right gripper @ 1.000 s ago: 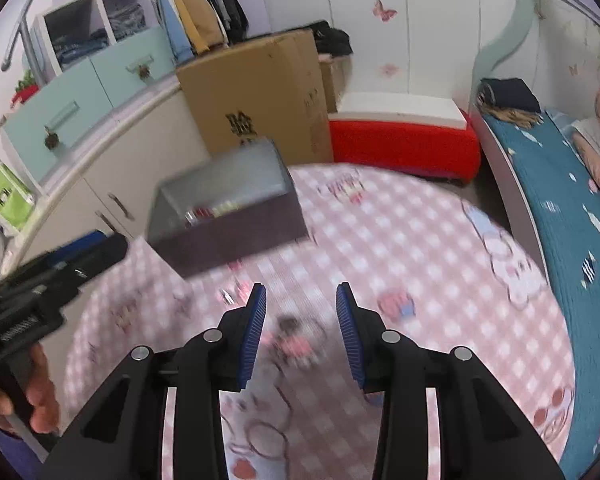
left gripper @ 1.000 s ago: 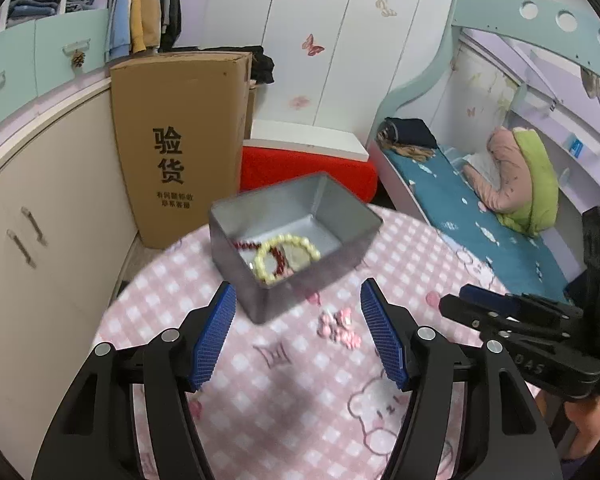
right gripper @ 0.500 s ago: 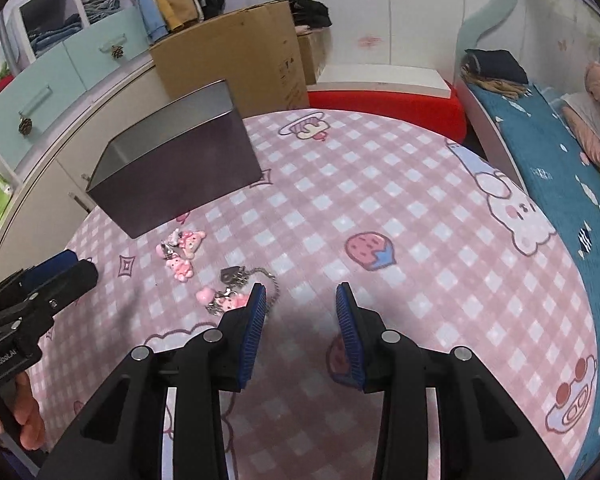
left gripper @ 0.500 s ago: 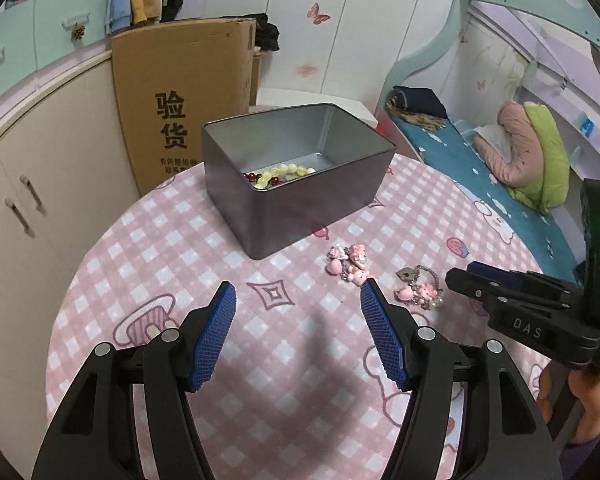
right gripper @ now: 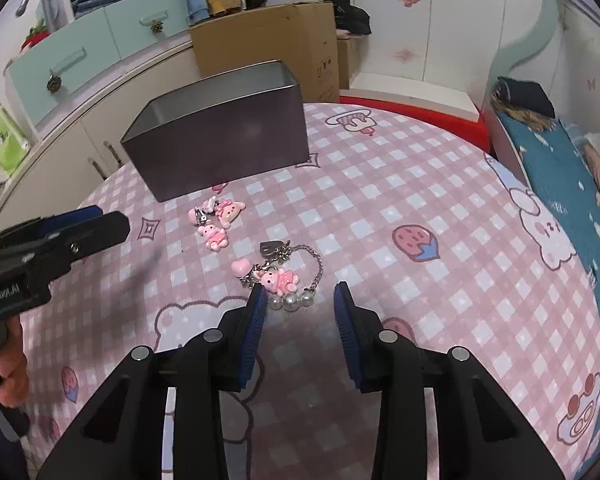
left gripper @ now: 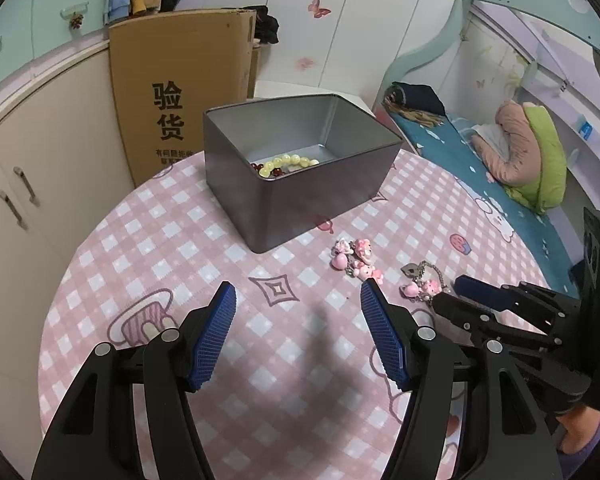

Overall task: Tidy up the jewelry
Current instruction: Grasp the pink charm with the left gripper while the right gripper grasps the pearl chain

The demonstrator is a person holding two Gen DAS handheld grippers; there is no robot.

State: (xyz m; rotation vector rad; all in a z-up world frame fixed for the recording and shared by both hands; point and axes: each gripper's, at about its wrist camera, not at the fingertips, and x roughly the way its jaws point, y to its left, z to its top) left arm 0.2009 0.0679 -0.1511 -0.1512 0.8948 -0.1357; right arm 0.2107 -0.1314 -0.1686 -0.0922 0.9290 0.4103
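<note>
Both grippers have come down close to the table point(right gripper: 440, 208). The right gripper point(right gripper: 300, 300), jaws apart and empty, now hangs just over the charm bracelet point(right gripper: 288, 276) (pearls between its tips). The left gripper point(left gripper: 296, 300) is wide apart, empty. The tin box point(left gripper: 300, 184), farther back, already holds beads point(left gripper: 288, 162); the pick-up seems next.

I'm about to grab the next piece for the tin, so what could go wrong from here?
The right gripper is open over the charm bracelet; its pearls and loose chain could slip from the pads or only partly lift. The pink charms lie close by and might get dragged along. The tin has tall walls, so a dangling chain could catch on its rim.
</note>
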